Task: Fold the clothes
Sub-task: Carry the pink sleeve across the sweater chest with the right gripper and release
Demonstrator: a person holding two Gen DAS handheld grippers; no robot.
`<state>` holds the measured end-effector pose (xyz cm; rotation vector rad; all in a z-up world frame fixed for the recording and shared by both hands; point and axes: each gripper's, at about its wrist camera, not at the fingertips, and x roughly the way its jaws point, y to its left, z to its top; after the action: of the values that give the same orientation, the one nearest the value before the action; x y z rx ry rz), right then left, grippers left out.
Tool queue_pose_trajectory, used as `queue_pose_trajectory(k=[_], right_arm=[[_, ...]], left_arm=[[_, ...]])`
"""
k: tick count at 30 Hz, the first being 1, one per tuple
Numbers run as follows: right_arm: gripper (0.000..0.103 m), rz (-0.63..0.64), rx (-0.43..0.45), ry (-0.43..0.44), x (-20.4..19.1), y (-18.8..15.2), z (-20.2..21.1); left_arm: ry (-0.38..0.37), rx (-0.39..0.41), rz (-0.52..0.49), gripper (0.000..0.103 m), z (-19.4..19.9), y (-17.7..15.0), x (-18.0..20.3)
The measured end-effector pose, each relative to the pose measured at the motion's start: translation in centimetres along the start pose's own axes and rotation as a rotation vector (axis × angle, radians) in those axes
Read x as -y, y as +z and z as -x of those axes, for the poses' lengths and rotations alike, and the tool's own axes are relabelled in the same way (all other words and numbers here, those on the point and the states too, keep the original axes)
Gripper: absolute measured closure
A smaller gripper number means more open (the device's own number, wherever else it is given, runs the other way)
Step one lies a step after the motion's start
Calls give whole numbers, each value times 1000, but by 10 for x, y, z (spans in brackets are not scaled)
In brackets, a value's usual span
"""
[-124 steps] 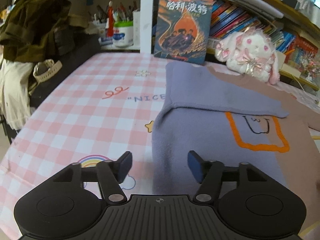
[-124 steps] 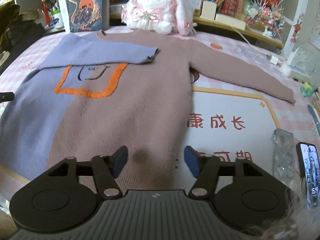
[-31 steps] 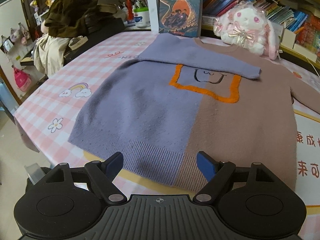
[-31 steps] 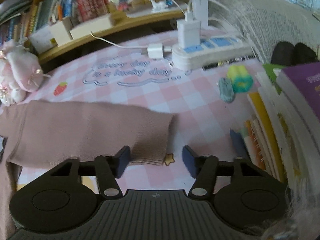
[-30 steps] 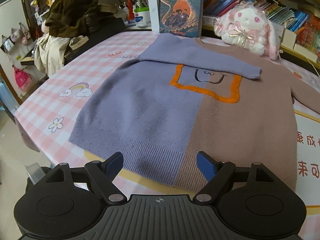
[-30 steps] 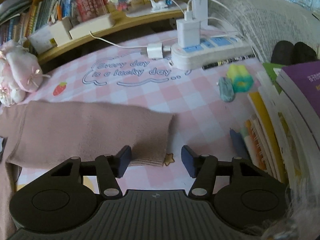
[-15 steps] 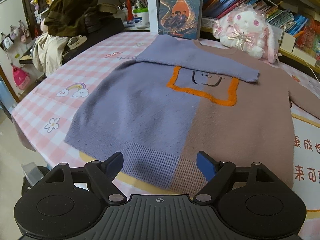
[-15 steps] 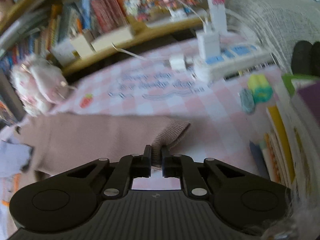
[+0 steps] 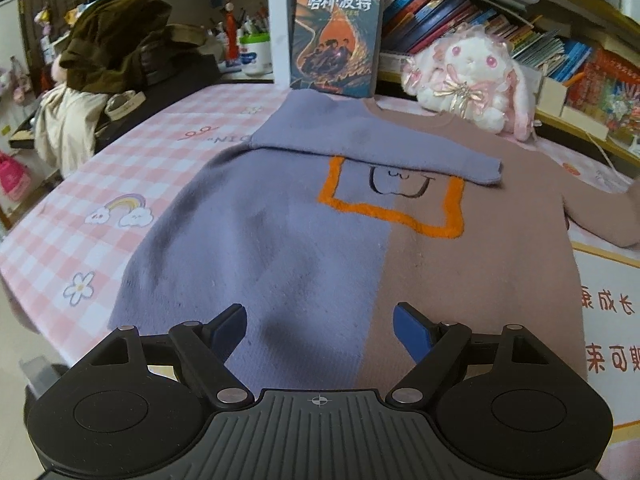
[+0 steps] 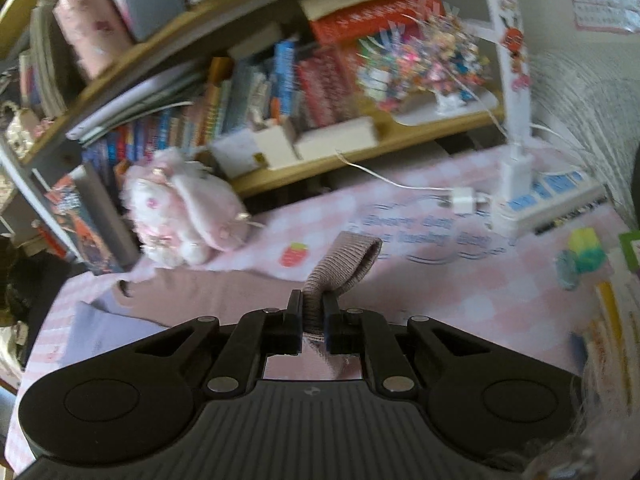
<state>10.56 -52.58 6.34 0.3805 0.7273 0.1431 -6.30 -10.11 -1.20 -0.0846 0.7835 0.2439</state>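
- Knitted sweater [image 9: 332, 248], half lilac and half mauve-brown, lies flat on our pink checked tablecloth [image 9: 132, 184]; its lilac sleeve [image 9: 360, 140] is folded across the chest.
- Our left gripper [image 9: 320, 328] hovers over the hem, jaws spread wide with nothing between them.
- Our right gripper [image 10: 312, 316] has its jaws pressed together, pinching the ribbed mauve cuff [image 10: 340, 264], which is lifted off the cloth.
- We note a plush rabbit [image 9: 468, 80] just beyond the collar.

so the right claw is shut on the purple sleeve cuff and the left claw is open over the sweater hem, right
Not quite: the right claw is shut on the brown sleeve cuff, as the right wrist view shows. The left claw is indeed open over the sweater hem.
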Motion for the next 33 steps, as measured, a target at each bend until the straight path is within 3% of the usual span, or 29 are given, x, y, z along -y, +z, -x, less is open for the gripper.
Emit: queue_pose_trajectory(k=[9,16,33], right_arm=[[94,62,51,84,-101,-12,0],[94,109,49,100,-186,-28,-23],[94,196,50,172,-361,-52,-103]], left_arm=[[-129,76,-111,20,-4,16,-51],[-207,115,-177,20,-10,25,-98],[-263,148,-200,20,-25,39,-177]])
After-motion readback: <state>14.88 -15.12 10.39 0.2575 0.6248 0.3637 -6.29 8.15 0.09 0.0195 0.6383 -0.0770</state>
